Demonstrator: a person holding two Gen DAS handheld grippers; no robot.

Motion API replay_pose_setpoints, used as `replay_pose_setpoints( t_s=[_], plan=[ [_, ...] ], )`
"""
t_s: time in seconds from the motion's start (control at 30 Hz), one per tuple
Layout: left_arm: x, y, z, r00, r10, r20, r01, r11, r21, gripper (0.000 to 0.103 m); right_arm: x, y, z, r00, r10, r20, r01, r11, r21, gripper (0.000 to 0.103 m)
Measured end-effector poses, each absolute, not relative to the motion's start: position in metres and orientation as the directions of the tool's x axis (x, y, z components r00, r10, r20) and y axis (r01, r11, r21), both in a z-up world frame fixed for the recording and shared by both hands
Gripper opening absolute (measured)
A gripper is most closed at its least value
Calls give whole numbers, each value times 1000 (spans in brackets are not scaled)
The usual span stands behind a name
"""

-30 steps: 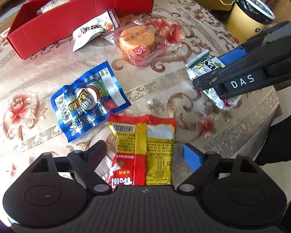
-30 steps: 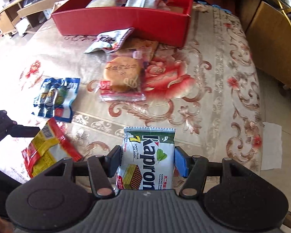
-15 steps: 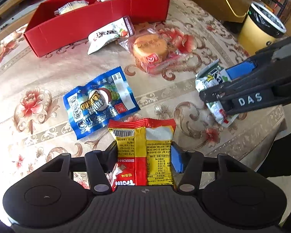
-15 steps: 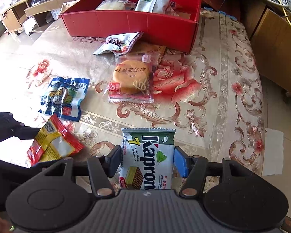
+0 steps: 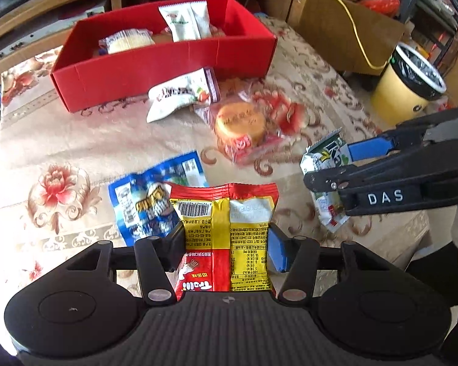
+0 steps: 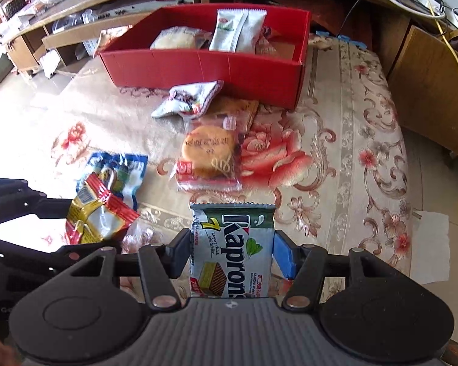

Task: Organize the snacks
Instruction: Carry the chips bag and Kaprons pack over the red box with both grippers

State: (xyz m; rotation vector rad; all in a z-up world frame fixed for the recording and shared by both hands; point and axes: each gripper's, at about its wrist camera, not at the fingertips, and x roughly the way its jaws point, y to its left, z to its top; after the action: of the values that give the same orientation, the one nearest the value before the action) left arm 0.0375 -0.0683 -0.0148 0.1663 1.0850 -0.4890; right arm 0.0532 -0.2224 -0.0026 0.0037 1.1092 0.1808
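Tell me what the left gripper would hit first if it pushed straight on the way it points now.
Probably the blue packet on the tablecloth. The left gripper, shut on the red-and-yellow packet, points steeply down, and the blue packet lies just past that packet's top edge. Depth is uncertain.

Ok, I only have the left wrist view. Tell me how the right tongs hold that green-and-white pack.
Observer: The right tongs are shut on the Kaprons wafer pack, one pad on each long edge, with the printed front towards the camera.
Operator: My picture blurs around the round cake. Say what lies by it.
Observer: A tan packet lies partly under the round cake packet, close to the red box.
Operator: Report anything off the table on the right.
Observer: A white sheet lies on the floor beside the tablecloth.
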Motion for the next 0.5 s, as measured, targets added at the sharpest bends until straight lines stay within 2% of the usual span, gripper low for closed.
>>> replay_pose_setpoints(
  t_s=[0.5],
  plan=[
    [82, -73, 21, 469, -320, -823, 403, 907, -123, 61, 79, -229, 31, 528, 177, -831, -96, 984, 149, 56]
  ],
)
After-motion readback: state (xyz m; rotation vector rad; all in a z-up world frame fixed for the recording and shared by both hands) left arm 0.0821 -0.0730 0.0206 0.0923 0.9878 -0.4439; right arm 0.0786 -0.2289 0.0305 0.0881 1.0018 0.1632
